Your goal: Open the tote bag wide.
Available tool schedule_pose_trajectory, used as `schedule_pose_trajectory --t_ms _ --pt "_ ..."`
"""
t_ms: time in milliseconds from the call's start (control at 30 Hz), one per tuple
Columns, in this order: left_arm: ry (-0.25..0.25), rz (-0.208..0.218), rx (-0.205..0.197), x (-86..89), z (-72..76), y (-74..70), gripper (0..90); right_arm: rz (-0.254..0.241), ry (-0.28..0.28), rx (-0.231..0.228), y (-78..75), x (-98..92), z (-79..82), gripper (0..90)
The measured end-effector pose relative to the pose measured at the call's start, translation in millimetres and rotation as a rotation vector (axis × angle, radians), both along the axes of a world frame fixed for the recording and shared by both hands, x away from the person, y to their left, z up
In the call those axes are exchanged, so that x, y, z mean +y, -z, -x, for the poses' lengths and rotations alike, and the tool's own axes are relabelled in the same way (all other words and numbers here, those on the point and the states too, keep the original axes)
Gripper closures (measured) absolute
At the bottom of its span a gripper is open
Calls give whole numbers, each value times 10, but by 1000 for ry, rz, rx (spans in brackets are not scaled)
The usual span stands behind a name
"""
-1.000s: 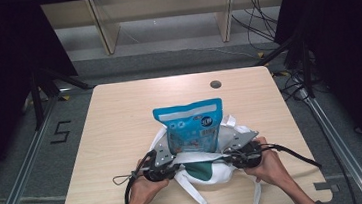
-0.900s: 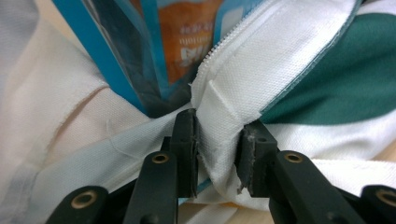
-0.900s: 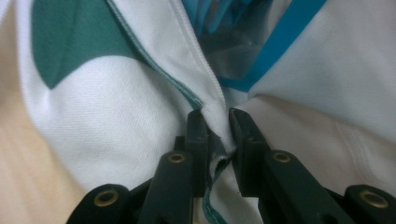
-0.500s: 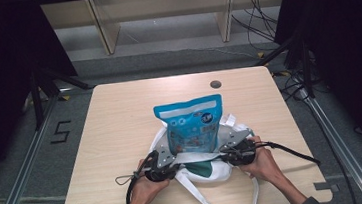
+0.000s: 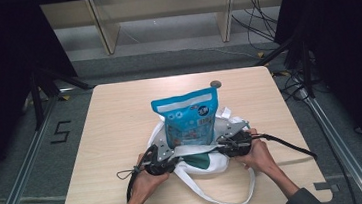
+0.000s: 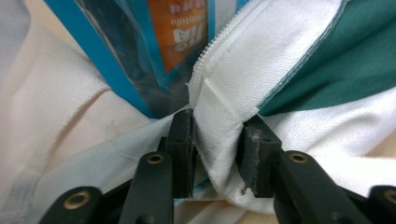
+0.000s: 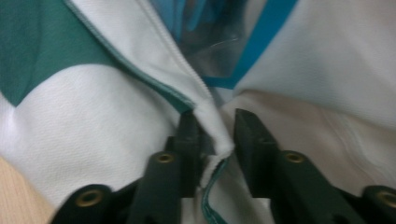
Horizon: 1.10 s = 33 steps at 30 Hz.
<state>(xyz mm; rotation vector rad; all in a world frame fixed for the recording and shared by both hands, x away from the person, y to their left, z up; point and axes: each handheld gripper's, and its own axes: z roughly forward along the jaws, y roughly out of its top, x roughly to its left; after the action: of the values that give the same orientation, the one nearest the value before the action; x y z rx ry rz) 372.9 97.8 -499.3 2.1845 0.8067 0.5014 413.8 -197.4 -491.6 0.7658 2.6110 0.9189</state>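
The blue packet now stands taller; both tongs, left and right, clamp the tote bag's rim, packet seemingly half out.

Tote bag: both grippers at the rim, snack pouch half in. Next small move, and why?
Probably lift both rim ends up around the blue pouch. It stands mostly above the white-and-green bag, and the left gripper and right gripper each have rim fabric between their fingers.
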Motion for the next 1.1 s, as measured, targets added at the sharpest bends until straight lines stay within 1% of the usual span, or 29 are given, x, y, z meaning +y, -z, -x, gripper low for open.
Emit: schedule_pose_trajectory --t_ms 33,67,100,133,167,200,267,300,333,400,433,467,500,533,600,633,667,700,733,767,800,833,867,900,933,967,1000,1033,1100 --pt "0 0 0 0 0 0 603 0 0 0 0 0 0 694" --pt "-14 32 7 36 21 -56 564 -6 17 -2 -48 -20 2 636" --pt "-14 32 7 36 21 -56 540 -6 17 -2 -48 -20 2 636" --pt "-10 46 16 63 37 -97 505 -21 7 -11 -104 -59 -2 578" --pt "-2 66 33 95 50 -142 505 -21 7 -11 -104 -59 -2 578" --pt "15 98 61 143 75 -210 464 -42 18 14 -160 -90 21 552" --pt "3 167 57 270 101 -370 411 -115 5 19 -368 -202 59 529" --pt "3 167 57 270 101 -370 409 -115 5 19 -368 -202 59 529" --pt "-28 200 16 403 64 -507 405 -158 -2 -26 -519 -282 59 526" --pt "-98 301 -15 535 14 -613 409 -236 10 -53 -663 -371 49 526" --pt "-98 301 -15 535 14 -613 430 -236 10 -53 -663 -371 49 526" --pt "-170 353 -55 636 -67 -642 452 -272 29 -85 -784 -442 38 526" --pt "-170 353 -55 636 -67 -642 453 -272 29 -85 -784 -442 38 526" --pt "-198 343 -57 657 -108 -635 459 -265 68 -143 -859 -479 11 526" --pt "-202 326 -57 662 -176 -594 465 -255 84 -162 -870 -480 -10 528" --pt "-203 294 -57 622 -224 -550 483 -239 94 -180 -838 -464 -81 566" --pt "-203 294 -57 622 -224 -550 511 -239 94 -180 -838 -464 -81 566" --pt "-209 277 -64 610 -263 -528 511 -205 101 -166 -813 -453 -109 593" --pt "-205 287 -52 598 -334 -490 614 -160 98 -163 -724 -429 -200 712" --pt "-205 287 -52 598 -334 -490 669 -160 85 -170 -685 -433 -259 767" --pt "-212 260 -60 576 -420 -442 715 -166 103 -172 -648 -426 -297 802" --pt "-212 260 -60 576 -420 -442 757 -166 103 -172 -648 -426 -297 802" --pt "-218 255 -46 561 -523 -364 783 -163 118 -162 -599 -416 -375 860" --pt "-218 255 -46 561 -523 -364 807 -163 118 -162 -599 -416 -375 860" --pt "-235 240 -33 531 -610 -265 831 -153 130 -178 -552 -405 -448 886" --pt "-225 225 -11 528 -655 -216 843 -142 139 -179 -516 -387 -468 889" --pt "-232 235 9 510 -689 -158 848 -113 137 -184 -468 -366 -484 890" --pt "-237 233 31 499 -712 -108 852 -93 137 -171 -415 -346 -494 890" --pt "-228 195 47 502 -735 -28 855 -66 139 -143 -298 -327 -520 890"
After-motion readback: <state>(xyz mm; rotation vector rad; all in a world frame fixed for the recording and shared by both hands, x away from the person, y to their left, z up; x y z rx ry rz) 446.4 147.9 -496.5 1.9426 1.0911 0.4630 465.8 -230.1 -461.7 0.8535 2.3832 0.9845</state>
